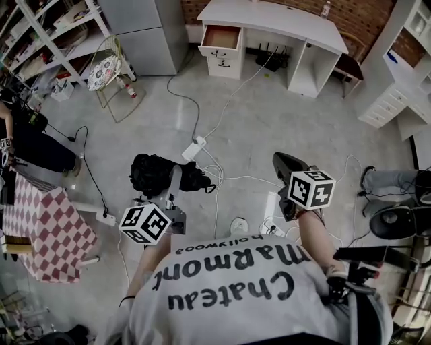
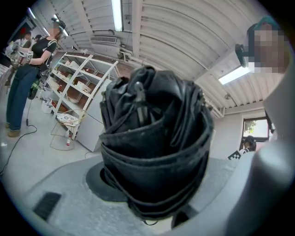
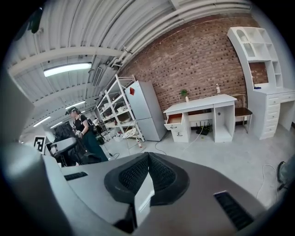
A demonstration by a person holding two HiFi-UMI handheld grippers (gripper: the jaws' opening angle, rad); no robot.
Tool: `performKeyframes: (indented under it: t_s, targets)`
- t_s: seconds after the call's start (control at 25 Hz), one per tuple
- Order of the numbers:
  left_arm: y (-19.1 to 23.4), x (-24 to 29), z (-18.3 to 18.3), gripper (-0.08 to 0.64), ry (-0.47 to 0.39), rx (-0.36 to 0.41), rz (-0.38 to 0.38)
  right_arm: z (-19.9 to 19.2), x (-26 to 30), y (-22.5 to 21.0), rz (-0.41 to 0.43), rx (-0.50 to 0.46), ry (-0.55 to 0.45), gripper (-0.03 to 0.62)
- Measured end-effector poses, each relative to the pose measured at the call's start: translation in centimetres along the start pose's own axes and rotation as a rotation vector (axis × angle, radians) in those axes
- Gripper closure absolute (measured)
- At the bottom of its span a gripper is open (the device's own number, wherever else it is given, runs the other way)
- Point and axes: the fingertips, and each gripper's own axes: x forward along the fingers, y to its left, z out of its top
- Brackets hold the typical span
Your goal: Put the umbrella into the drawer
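- Black cloth fills the left gripper view: the folded umbrella (image 2: 154,152) is clamped between the jaws of the left gripper (image 1: 172,202), held in the air low in front of the person and above the floor.
- The grip bears on soft, bunched fabric rather than a firm shaft, so the bundle could probably squirm or sag out during the carry.
- The umbrella looks collapsed and short, a fat crumpled roll. Its canopy folds are layered and bound by a band, with rib ends poking out of the top.
- The right gripper (image 3: 146,170) is empty, its ribbed pads pressed together on nothing. It is raised beside the person's right forearm.
- White cables and a power strip (image 1: 194,147) lie across the grey floor between the person and the desk. A foot or a dangling fold could catch on them on the way over.
- Well apart, against the brick wall, stands the white desk (image 1: 269,20). Its top left drawer (image 1: 221,37) is pulled out and its inside looks bare.
- The opening looks shallow, so a bulky roll set in crosswise might jam or keep the drawer from closing.
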Motion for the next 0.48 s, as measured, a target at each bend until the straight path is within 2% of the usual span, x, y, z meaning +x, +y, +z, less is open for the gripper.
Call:
performKeyframes:
  t_s: [0.16,0.48]
  targets:
    - [-1.0,3.7,0.9,0.296,-0.033,0.01,-0.031,2.6,1.2,-2.3,-0.002,-0.029,-0.015,0.58]
    - [-3.4,9.2,1.6,0.296,-0.089,0.029,-0.046,7.3,2.4,-6.7,0.002,-0.065,-0.075,0.58]
